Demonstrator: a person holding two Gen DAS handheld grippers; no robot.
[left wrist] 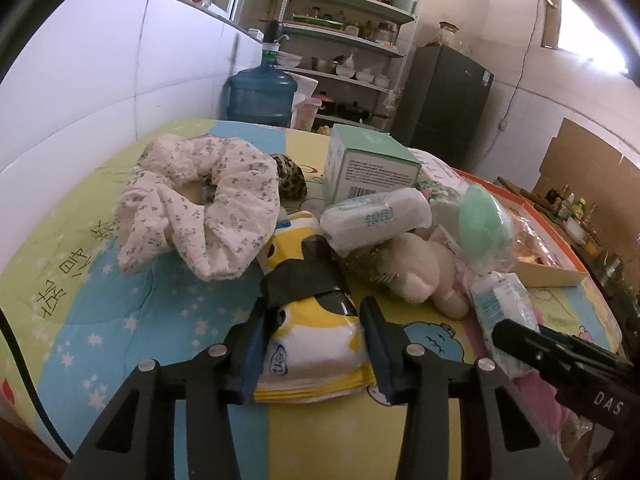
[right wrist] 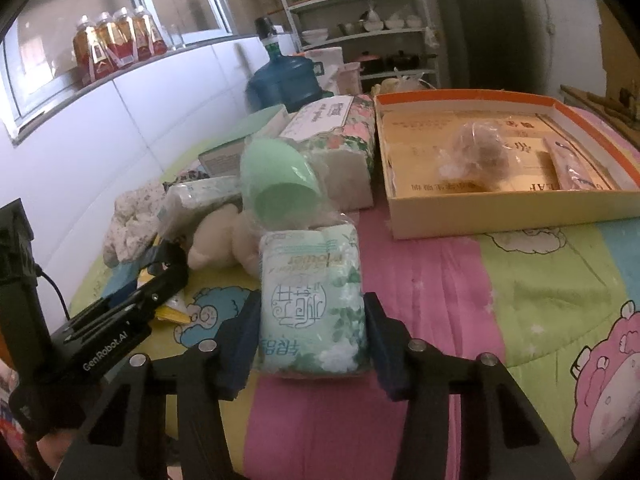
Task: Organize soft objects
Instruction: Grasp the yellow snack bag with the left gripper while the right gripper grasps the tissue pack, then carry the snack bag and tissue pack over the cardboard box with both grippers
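Soft daylight fills both views, brightest at a blown-out window (left wrist: 588, 20) in the upper right of the left wrist view. Colours look washed and slightly hazy. Fisheye bending curves the walls, and black vignetting rims the corners.

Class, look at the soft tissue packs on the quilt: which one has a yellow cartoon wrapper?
The yellow cartoon tissue pack, lying between the left gripper fingers. The other packs are white with green print, including the one in the right gripper.
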